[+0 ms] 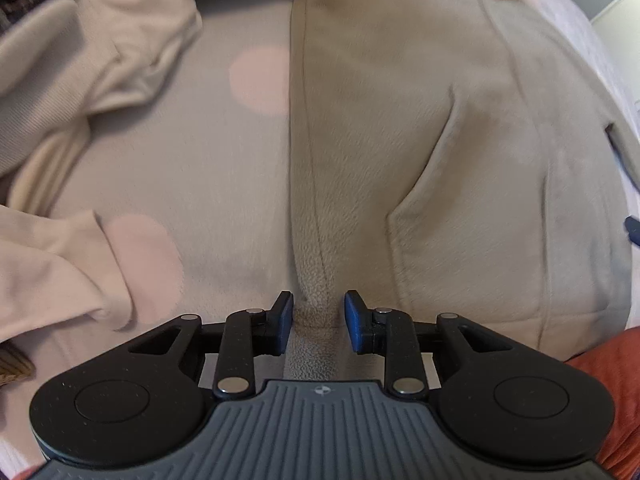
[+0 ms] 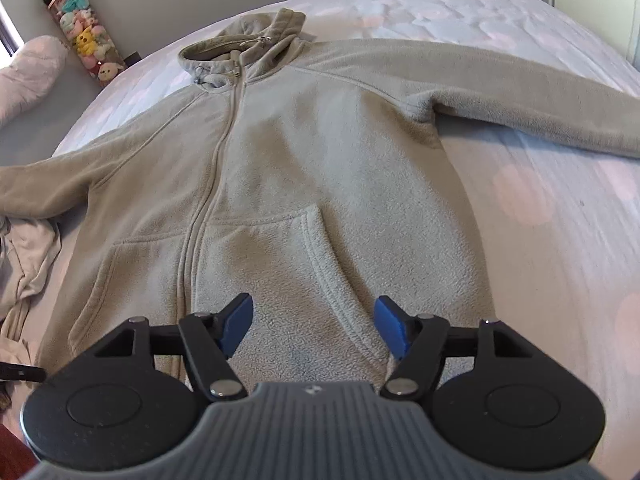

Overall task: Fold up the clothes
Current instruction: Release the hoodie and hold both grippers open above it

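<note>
Beige fleece hoodie flat on bed; left claw apart astride hem corner; right claw apart above pocket.

The left wrist camera looks down from close above the bed at the fleece hoodie along its left side edge. The right wrist camera, higher and farther back at the foot edge, faces the head of the bed over the whole hoodie, which both views share.
</note>
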Available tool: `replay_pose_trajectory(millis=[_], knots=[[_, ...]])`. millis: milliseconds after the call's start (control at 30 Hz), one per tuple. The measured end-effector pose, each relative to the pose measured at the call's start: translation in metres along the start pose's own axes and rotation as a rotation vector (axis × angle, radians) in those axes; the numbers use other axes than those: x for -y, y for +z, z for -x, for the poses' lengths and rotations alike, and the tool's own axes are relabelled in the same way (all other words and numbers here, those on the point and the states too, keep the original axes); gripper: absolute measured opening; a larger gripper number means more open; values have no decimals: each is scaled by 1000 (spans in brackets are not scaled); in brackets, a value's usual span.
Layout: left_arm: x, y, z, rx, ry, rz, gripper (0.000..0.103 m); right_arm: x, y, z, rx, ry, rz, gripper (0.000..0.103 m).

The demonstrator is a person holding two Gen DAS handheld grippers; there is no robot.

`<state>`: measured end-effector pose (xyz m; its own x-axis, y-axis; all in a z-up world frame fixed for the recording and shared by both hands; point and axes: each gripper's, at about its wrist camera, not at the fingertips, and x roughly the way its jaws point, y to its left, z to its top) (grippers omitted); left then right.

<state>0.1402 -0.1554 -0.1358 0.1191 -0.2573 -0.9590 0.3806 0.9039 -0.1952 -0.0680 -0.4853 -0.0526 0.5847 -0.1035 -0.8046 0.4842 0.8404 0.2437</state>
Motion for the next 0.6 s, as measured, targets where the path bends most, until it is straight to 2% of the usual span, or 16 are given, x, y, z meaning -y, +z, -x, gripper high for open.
replay_pose_trajectory(millis=[133, 200, 233, 333, 467, 600], knots=[[21, -5, 51, 80, -119, -29, 32, 6, 0, -3, -5, -1, -29, 70], [42, -6, 80, 130, -138, -39, 49, 7, 0, -4, -5, -5, -38, 70], [52, -6, 95, 156, -147, -44, 53, 7, 1, -5, -4, -5, -40, 70], [89, -3, 128, 232, -171, -42, 54, 11, 1, -9, -5, 10, -59, 70], [120, -6, 163, 290, -202, -41, 57, 19, 4, -16, -13, 28, -104, 70], [147, -11, 182, 307, -240, -123, 57, 25, 6, -23, -20, 40, -138, 70]])
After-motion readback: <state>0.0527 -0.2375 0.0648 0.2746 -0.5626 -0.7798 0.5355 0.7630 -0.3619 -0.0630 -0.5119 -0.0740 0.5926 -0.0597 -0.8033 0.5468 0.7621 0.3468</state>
